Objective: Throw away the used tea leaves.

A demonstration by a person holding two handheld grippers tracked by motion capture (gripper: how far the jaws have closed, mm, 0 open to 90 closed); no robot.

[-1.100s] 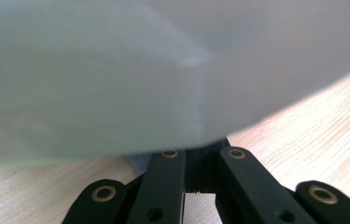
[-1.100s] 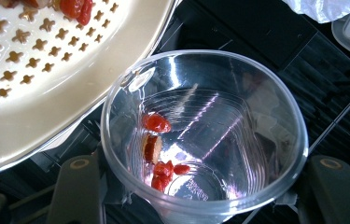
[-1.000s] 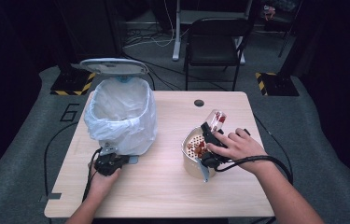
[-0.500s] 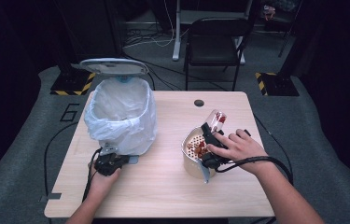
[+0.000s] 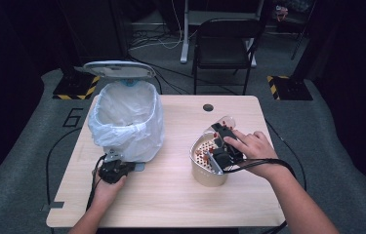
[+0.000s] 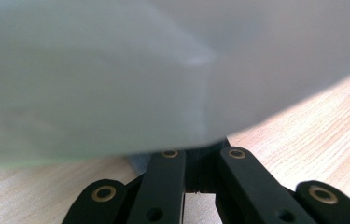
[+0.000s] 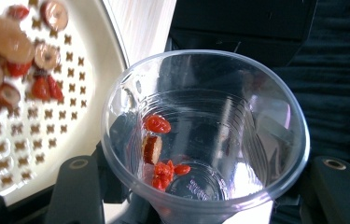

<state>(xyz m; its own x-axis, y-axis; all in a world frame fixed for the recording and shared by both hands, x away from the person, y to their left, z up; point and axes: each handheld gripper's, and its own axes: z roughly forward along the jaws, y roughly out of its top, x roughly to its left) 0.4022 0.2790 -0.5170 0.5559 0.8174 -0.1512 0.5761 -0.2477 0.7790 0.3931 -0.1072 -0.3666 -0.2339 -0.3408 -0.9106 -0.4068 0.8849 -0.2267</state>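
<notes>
Wooden table (image 5: 171, 195); lined trash bin (image 5: 128, 124) on its left side, lid up. Perforated strainer bowl (image 5: 204, 168) at right, holding red berries and dried slices. Right gripper (image 5: 223, 141) grasps clear plastic cup (image 7: 205, 135), tipped over the strainer, few berries inside. Left gripper (image 5: 113, 169) clenched at bin's near base.

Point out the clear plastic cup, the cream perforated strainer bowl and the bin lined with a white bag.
clear plastic cup (image 7: 219, 140): right gripper view, inner wall.
cream perforated strainer bowl (image 5: 201, 171): high view, outer wall.
bin lined with a white bag (image 5: 136, 134): high view, bag-covered side.
</notes>
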